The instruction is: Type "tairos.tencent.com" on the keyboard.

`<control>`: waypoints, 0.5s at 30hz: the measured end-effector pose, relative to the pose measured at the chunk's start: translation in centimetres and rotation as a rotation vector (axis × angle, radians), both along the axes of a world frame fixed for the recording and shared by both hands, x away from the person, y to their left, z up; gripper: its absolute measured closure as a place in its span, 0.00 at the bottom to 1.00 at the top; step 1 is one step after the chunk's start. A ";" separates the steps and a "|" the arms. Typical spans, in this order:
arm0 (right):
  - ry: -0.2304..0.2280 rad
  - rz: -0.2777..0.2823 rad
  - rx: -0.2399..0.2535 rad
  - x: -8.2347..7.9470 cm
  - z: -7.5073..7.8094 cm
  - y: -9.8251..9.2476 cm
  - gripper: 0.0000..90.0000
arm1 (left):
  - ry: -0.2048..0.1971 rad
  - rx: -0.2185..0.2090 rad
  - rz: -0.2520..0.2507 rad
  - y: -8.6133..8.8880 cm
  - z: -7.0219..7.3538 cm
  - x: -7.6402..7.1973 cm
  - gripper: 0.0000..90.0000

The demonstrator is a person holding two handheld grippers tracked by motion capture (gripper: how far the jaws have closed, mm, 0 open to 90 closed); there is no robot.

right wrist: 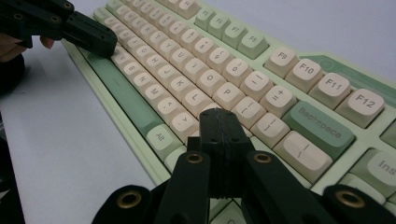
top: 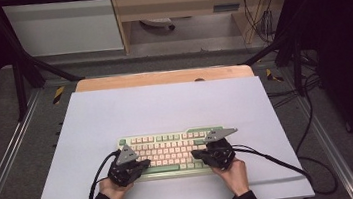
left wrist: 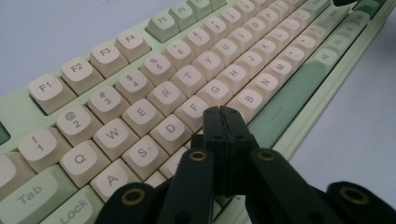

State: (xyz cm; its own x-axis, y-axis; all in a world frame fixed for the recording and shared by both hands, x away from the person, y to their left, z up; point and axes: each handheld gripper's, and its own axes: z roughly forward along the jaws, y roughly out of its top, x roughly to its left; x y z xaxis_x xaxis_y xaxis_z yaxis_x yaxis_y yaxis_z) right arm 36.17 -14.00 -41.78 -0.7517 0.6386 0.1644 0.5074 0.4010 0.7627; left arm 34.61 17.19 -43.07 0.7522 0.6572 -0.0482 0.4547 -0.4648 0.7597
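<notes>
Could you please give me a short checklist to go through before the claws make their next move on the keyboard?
1. Left claw shut, nothing between its jaws: ok.
2. Right claw shut, nothing between its jaws: ok.
3. Keyboard lies flat on the white sheet, front edge toward the person: ok.
4. Left claw tip is over the left half of the letter keys, near the F key: ok; whether it touches a key: cannot tell.
5. Right claw tip is over the right end of the letter rows, near the P key: ok; contact: cannot tell.
6. Claws well apart, with keys between them: ok.
</notes>
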 end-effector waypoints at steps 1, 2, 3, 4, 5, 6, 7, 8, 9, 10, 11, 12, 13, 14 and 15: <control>-0.001 0.000 0.000 0.0 0.0 0.0 1.00 | -0.005 -0.001 0.000 0.1 0.1 0.0 1.00; 0.000 0.000 0.001 0.0 0.0 0.0 1.00 | -0.008 -0.008 0.002 0.2 0.3 -0.1 1.00; 0.001 -0.001 0.003 0.0 0.1 0.0 1.00 | -0.011 -0.010 0.002 0.3 0.4 -0.1 1.00; -0.001 0.000 0.002 0.0 0.1 0.0 1.00 | -0.013 -0.013 0.003 0.4 0.4 -0.2 1.00; -0.002 0.000 0.002 0.0 0.1 -0.1 1.00 | -0.017 -0.017 0.004 0.6 0.6 -0.2 1.00; -0.003 0.000 0.003 0.0 0.1 -0.1 1.00 | -0.017 -0.017 0.005 0.7 0.6 -0.2 1.00; -0.002 0.000 0.004 0.0 0.1 -0.1 1.00 | -0.017 -0.023 0.006 0.9 0.7 -0.3 1.00; -0.004 0.000 0.005 0.0 0.1 -0.1 1.00 | -0.019 -0.025 0.009 1.1 0.7 -0.3 1.00; -0.002 0.000 0.006 0.0 0.2 0.0 1.00 | -0.018 -0.026 0.011 1.3 0.8 -0.3 1.00; -0.002 0.000 0.007 0.0 0.2 -0.1 1.00 | -0.021 -0.027 0.014 1.4 0.8 -0.3 1.00; -0.003 0.003 0.007 0.0 0.2 -0.1 1.00 | -0.022 -0.030 0.018 1.7 0.9 -0.4 1.00; -0.002 0.002 0.008 0.0 0.2 0.0 1.00 | -0.022 -0.034 0.021 1.9 0.9 -0.4 1.00; -0.002 0.003 0.011 0.0 0.2 0.0 1.00 | -0.023 -0.034 0.024 2.1 1.0 -0.4 1.00; 0.001 0.003 0.011 0.0 0.2 -0.1 1.00 | -0.023 -0.034 0.026 2.3 1.0 -0.5 1.00; 0.004 0.001 0.016 -0.1 0.3 0.0 1.00 | -0.023 -0.035 0.028 2.5 1.0 -0.5 1.00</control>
State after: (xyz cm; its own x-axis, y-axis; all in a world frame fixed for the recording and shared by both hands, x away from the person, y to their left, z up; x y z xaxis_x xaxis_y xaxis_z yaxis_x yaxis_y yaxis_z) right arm 36.11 -14.03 -41.51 -0.7514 0.6354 0.1778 0.5104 0.3890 0.7669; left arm 34.11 19.66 -42.04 0.7346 0.6763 -0.0543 0.4492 -0.4248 0.7859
